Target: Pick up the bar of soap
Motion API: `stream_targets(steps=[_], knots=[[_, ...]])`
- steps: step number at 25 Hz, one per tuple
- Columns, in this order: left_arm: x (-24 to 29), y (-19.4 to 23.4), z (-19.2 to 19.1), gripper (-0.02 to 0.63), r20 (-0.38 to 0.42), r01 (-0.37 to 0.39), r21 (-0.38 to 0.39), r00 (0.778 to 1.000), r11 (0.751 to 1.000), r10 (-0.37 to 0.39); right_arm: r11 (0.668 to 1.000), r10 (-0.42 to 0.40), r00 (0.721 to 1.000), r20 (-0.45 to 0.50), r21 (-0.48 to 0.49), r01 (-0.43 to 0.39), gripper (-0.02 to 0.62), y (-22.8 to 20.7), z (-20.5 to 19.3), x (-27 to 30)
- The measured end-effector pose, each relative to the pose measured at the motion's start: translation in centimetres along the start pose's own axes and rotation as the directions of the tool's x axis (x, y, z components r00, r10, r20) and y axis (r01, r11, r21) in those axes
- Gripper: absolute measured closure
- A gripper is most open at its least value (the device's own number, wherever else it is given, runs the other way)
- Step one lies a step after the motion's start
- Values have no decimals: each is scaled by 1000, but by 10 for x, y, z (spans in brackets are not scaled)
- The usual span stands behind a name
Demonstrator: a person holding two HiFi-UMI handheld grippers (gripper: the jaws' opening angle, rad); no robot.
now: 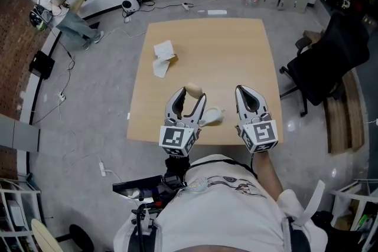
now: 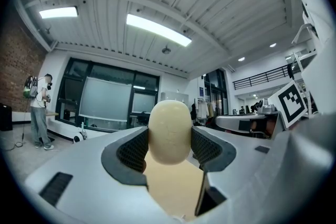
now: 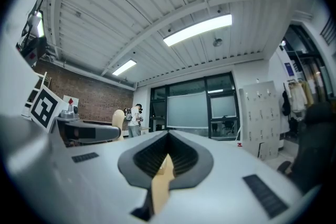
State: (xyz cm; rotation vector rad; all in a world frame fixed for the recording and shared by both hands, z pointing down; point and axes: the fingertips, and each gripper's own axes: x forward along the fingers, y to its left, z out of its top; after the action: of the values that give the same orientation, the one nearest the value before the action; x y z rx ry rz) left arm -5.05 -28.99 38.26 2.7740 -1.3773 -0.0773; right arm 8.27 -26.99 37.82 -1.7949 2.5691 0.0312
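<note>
1. Pale wood counter [image 1: 236,44] on a grey floor, in a room with glass walls and a brick side, is the working surface.
2. Left gripper [image 1: 190,97]: its jaws pinch the bar of soap [image 2: 169,131] by its two long sides, the ribbed pads pressing in at 9 and 3 o'clock. The cream oval stands up past the jaw tips, so most of the bar shows and only its lower half is clamped.
3. The hold across the narrow width looks chosen because a rounded, slick bar would squirt out of an end-to-end pinch.
4. In the left gripper view, counter shows below the soap and ceiling above it, so the bar appears lifted clear. The pick-up seems essentially done.
5. Right gripper [image 1: 247,94]: its jaws are pressed together on nothing, with only a sliver of counter colour in the seam. It hovers at 3 o'clock of the left one, apparently kept out of the way.
6. A small white object [image 1: 212,117] lies on the counter between the two grippers. I cannot tell what it is.
7. A crumpled white wrapper [image 1: 162,56] lies at 11 o'clock, well apart.
8. A black office chair [image 1: 331,62] stands off the counter at 3 o'clock.
</note>
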Motion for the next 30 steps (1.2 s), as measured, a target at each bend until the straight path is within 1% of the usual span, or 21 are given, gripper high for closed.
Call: stream_targets(steps=[5, 12, 20, 24, 30], knots=[[0, 0, 0, 342, -5, 3, -1, 1000, 1000, -3, 1000, 9, 1000, -9, -8, -9, 592, 2, 0, 0], [0, -4, 2, 342, -4, 9, 3, 1000, 1000, -9, 1000, -4, 1000, -7, -6, 4, 592, 1, 0, -3], [-1, -8, 0, 342, -17, 6, 0, 1000, 1000, -6, 1000, 11, 1000, -19, -25, -11, 592, 3, -2, -7], [-1, -10, 1, 342, -3, 11, -2, 1000, 1000, -11, 1000, 5, 1000, -18, -23, -6, 592, 0, -2, -8], [-3, -8, 2, 342, -2, 7, -4, 1000, 1000, -7, 1000, 5, 1000, -25, -20, -5, 592, 2, -4, -7]])
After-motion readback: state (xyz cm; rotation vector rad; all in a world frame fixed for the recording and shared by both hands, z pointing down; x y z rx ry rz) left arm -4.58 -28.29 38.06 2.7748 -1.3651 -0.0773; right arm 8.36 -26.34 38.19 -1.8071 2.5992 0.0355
